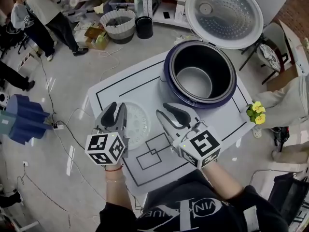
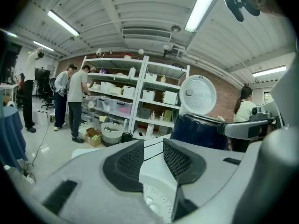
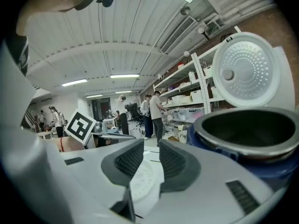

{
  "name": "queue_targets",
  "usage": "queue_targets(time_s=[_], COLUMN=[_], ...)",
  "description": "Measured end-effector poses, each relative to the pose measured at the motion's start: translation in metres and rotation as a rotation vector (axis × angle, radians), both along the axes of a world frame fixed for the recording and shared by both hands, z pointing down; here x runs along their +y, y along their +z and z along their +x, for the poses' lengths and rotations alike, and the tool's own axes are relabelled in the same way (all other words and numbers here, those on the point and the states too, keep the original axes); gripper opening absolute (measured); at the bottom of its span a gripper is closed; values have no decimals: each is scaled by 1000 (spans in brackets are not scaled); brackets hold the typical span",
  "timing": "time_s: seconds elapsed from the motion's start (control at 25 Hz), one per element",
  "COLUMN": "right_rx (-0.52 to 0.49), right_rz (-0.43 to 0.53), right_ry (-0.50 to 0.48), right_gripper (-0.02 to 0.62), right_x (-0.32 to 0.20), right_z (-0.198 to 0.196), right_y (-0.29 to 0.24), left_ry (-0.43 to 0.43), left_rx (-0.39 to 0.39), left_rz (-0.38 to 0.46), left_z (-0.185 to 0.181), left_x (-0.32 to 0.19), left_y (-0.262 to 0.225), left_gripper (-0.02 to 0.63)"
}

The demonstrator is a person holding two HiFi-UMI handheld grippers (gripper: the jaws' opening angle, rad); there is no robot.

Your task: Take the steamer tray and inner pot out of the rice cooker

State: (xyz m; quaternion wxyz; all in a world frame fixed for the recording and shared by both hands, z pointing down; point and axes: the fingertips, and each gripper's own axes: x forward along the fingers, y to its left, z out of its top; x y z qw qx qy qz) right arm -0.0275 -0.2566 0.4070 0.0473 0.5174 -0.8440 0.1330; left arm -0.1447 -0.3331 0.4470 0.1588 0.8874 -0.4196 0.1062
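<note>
Steamer tray: the white perforated steamer tray [image 1: 137, 125] lies flat on the table [image 1: 108, 93]. It is out of the rice cooker [image 1: 170, 76], near the cooker's body on the side facing the person.
Inner pot: the metal inner pot [image 1: 195, 81] sits inside the rice cooker, its rim level with the dark blue wall.
Lid: the cooker's lid [image 1: 224, 13] stands swung open on the side of the cooker away from the person.
Tray and tools: the tray is between the two grippers, on the side of them away from the cooker's right edge. In the head view the left gripper [image 1: 119, 107] overlaps the tray's left rim. The right gripper [image 1: 161, 109] is just beside the tray's right rim, nearer the cooker.
Left gripper: its jaws stand well apart with nothing between the pads. In the left gripper view the tray [image 2: 156, 197] shows below the gap, with the cooker beyond and to the right.
Right gripper: its jaws are parted with a clear gap and hold nothing. In the right gripper view the tray [image 3: 139, 181] lies under the gap and the cooker's open mouth [image 3: 252, 129] is close on the right.
Hand pose: both grippers point towards the cooker, tipped a little downward and side by side. Their marker cubes [image 1: 105, 148] face up at the person's end. The forearms reach in from the person's side of the table, and the left wrist wears a red band [image 1: 113, 168].
Around: yellow flowers [image 1: 257, 113] sit right of the cooker, off the table's edge. A round basket [image 1: 118, 25] stands on the floor beyond the cooker to the left.
</note>
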Motion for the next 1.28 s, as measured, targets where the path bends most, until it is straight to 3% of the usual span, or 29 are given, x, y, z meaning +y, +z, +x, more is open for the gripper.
queue_targets(time_s=[0.32, 0.72, 1.04, 1.28], right_rx=[-7, 28, 52, 38], right_rz=[74, 100, 68, 35], right_ry=[107, 353, 477, 499], right_gripper=[95, 95, 95, 95], right_x=[25, 40, 42, 36], right_z=[61, 165, 229, 258], right_y=[-39, -54, -46, -36], left_ry=[147, 264, 301, 289], left_rx=[70, 182, 159, 117], left_rz=[52, 23, 18, 5], left_z=[75, 138, 173, 187], left_x=[6, 13, 12, 5], left_y=[-43, -66, -68, -64], left_gripper=[114, 114, 114, 114])
